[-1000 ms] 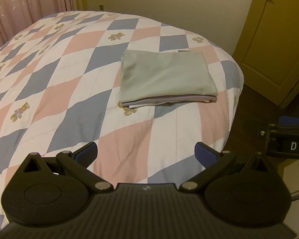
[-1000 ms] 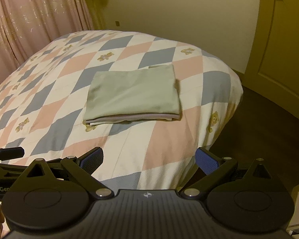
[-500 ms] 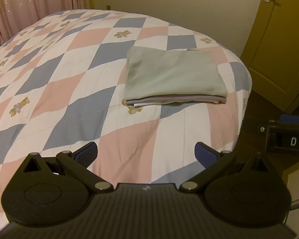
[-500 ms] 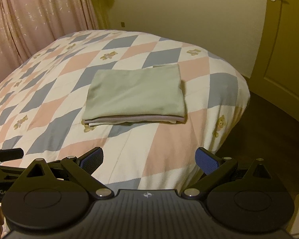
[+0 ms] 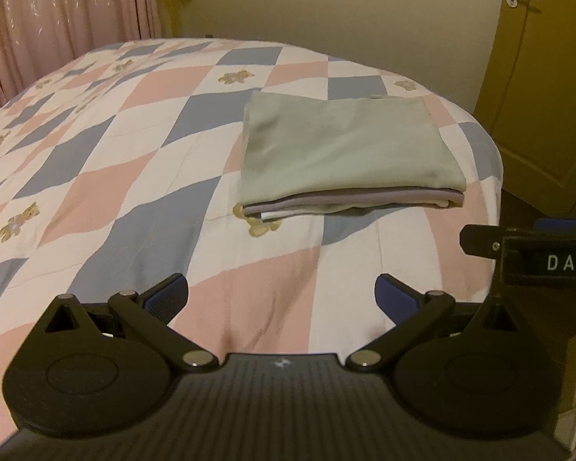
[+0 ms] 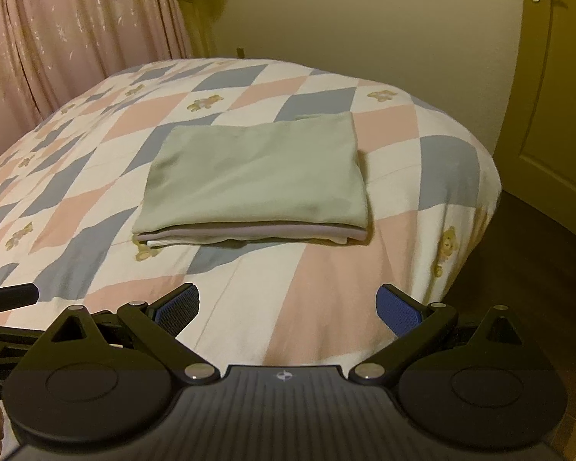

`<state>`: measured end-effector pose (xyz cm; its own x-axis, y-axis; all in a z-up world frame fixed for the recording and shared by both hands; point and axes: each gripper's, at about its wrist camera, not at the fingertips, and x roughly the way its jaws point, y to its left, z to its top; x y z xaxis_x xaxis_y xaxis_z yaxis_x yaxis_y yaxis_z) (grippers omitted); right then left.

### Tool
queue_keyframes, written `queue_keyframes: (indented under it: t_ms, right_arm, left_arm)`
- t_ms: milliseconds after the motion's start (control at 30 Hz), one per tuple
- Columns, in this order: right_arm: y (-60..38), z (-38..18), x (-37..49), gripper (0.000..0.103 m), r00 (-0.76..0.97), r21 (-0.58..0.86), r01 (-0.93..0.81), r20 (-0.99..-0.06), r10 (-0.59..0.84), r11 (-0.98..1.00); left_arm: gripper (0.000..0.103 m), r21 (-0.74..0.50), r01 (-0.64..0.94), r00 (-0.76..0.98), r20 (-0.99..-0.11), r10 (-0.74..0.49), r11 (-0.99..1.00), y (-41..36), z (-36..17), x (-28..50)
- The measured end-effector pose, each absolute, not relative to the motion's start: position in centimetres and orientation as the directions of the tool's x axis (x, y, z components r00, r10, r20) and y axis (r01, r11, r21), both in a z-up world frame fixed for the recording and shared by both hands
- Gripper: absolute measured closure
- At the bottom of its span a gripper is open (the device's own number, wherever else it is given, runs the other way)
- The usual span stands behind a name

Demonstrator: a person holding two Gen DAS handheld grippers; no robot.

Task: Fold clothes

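My jaws stand wide apart and empty on both sides: my left gripper (image 5: 282,296) and my right gripper (image 6: 288,307) hang over the near edge of the checked quilt (image 5: 107,199). The folded green garment (image 5: 345,153) lies flat ahead, well apart from both, near the bed's right corner.

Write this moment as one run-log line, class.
left tongs: open, empty | right tongs: open, empty | folded pale green cloth garment: flat on pink-blue-white diamond-patterned quilt, untouched | stage: fold appears finished
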<state>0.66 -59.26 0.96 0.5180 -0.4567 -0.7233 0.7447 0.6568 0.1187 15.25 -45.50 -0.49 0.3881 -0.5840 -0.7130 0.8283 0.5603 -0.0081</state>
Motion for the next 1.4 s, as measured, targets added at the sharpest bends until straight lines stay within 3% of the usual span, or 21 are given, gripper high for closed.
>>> queue_keyframes:
  t_ms: [767,1400]
  right_arm:
    - [-62.1,-5.2,2.6,0.002,0.533,0.101,0.747,-0.682,-0.502,0.657]
    - [-62.2,-5.2,2.7,0.002,0.53,0.1,0.747,-0.687,-0.497,0.657]
  left_arm:
    - [0.001,0.047,0.829,0.426,-0.698,-0.575,0.557,-49.1,-6.1,17.2]
    - [0.001,0.038,0.822,0.437,-0.683,-0.586,0.569,-49.0,-5.7,17.7]
